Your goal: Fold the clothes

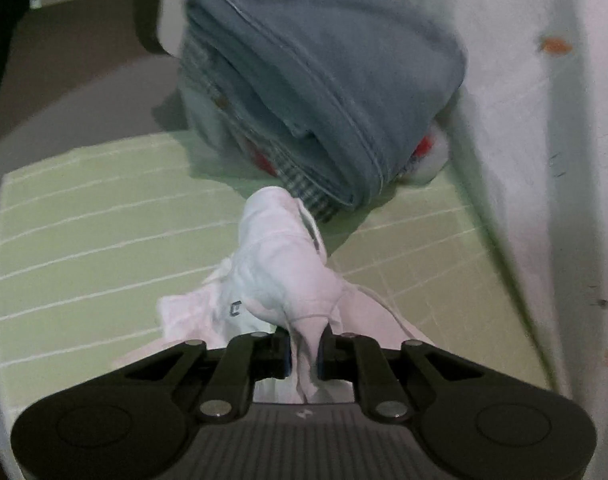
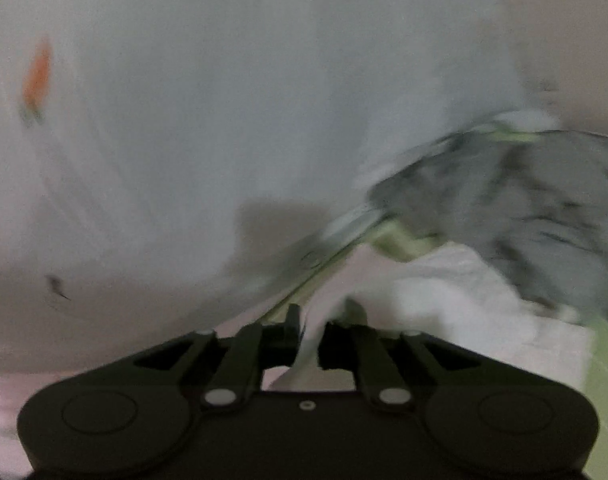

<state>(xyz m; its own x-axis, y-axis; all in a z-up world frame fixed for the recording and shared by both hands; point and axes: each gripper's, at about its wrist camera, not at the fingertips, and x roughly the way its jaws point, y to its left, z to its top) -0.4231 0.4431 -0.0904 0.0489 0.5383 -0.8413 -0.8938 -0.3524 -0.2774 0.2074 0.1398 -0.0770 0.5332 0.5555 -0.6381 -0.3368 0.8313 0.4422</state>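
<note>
The white garment hangs bunched between the two grippers, above a pale green mattress crossed by thin white lines. In the left wrist view it rises from the fingers as a twisted rope of cloth, with a small dark printed mark on a fold near its lower left and a thin cord trailing off its right side. The left gripper has its fingers clamped on a narrow pinch of this white garment, the cloth squeezed thin between them.

In the right wrist view the same white garment spreads to the right as a flatter white sheet lying over the green surface. The right gripper has its fingers closed on an edge of it, a strip of cloth running down between them. This view is heavily blurred.

Beyond the garment, at the far end of the mattress, sits a pile of clothes: a blue-grey denim piece on top, a checked fabric under it, and a bit of red and white showing at the pile's right. The pile rests against a white wall with small orange marks. A grey, dark-patterned fabric lies to the right in the right wrist view, too blurred to identify.
</note>
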